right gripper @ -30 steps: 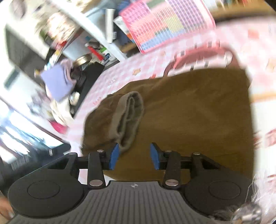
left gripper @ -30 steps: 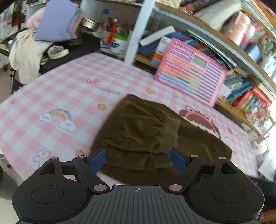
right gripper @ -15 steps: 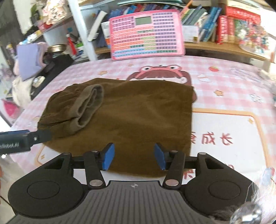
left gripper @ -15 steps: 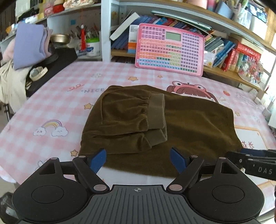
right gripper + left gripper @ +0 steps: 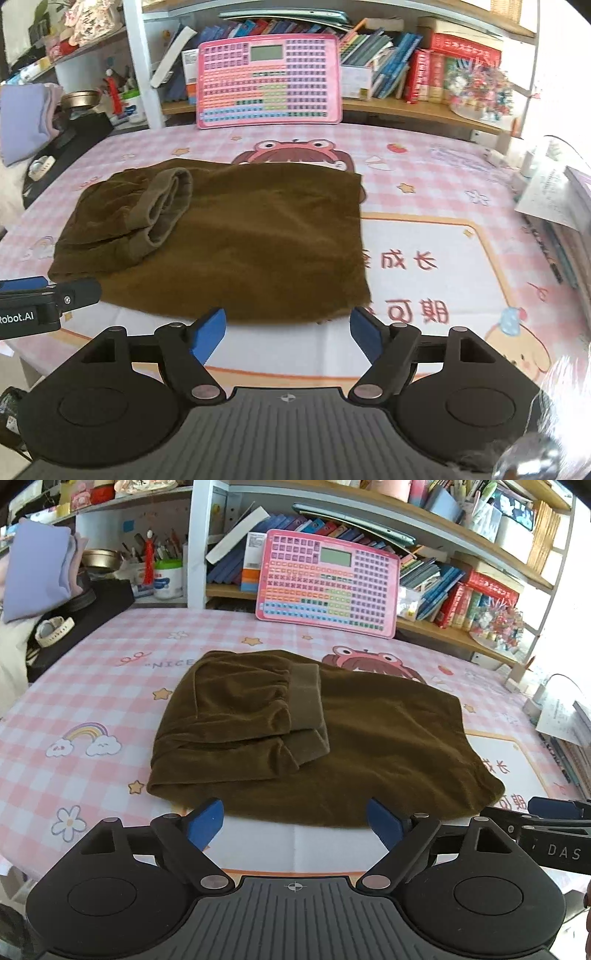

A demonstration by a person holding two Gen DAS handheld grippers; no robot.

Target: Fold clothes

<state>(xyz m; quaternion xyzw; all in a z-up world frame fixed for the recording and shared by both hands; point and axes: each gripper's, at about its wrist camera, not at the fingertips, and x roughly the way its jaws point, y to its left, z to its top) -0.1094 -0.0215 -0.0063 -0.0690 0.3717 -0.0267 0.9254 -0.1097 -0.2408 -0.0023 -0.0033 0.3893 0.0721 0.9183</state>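
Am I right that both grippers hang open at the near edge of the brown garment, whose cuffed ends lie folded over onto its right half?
Not quite: the cuffed ends lie on the left half of the brown garment, as both wrist views show. The left gripper and right gripper do hang open at its near edge.

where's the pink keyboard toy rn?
The pink keyboard toy stands propped against the bookshelf at the table's far edge, behind the brown garment; near centre-top in both wrist views.
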